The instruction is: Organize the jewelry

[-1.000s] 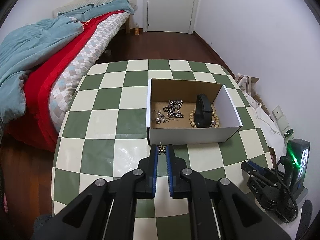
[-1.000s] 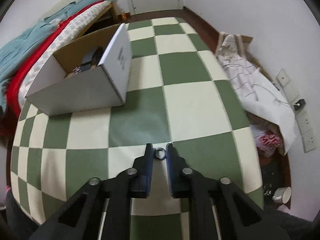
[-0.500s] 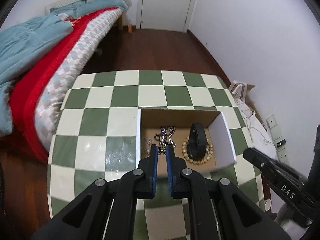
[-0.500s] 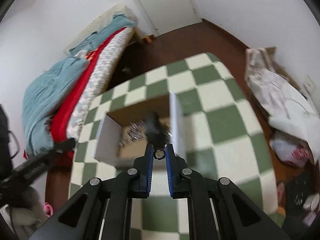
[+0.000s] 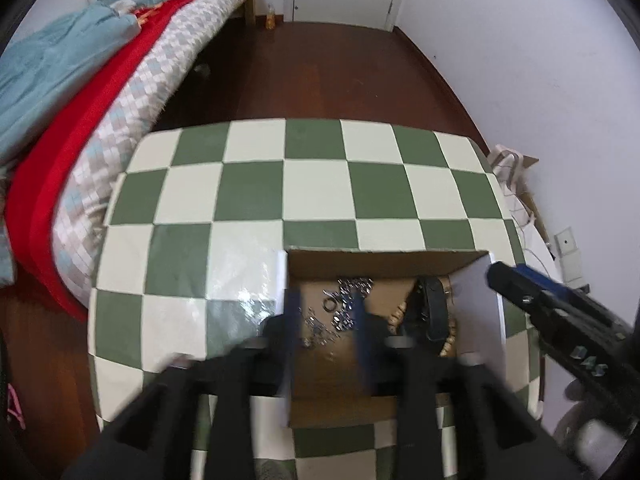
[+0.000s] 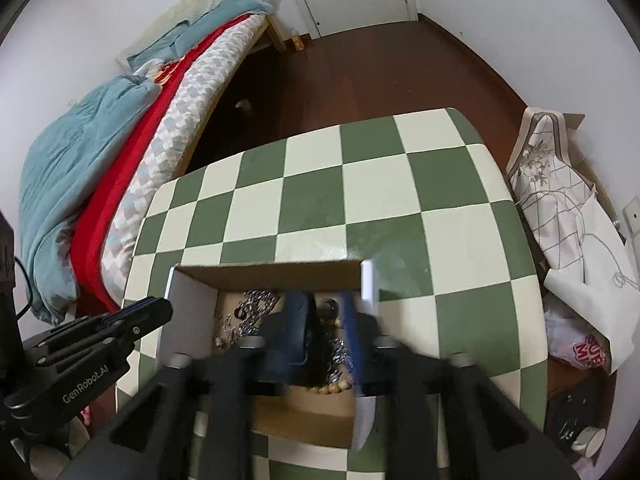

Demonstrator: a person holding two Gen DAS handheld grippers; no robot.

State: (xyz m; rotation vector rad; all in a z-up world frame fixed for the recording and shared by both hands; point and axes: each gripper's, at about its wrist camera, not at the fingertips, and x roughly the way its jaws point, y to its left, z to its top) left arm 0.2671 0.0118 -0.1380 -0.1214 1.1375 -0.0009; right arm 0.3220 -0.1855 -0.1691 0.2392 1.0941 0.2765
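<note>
A white cardboard box (image 5: 282, 280) with a brown inside stands on the checkered table and holds silver chain jewelry (image 5: 344, 308), a black band (image 5: 436, 312) and a wooden bead bracelet (image 5: 400, 314). My left gripper (image 5: 326, 324) hangs open over the box's left half, nothing between its fingers. My right gripper (image 6: 324, 328) hangs open over the box (image 6: 368, 284), above the black band and beads (image 6: 328, 388). Each gripper shows in the other's view: the right one in the left wrist view (image 5: 560, 316), the left one in the right wrist view (image 6: 100, 332). Both grippers' fingers are motion-blurred.
The green-and-cream checkered table (image 5: 312, 188) extends beyond the box. A bed with red and blue blankets (image 5: 80, 92) lies to the left. Bags and cloth (image 6: 568, 208) sit on the floor at the right by the wall.
Both grippers moved over the box and opened. The small earring held by the left and the ring held by the right are no longer between the fingers.
</note>
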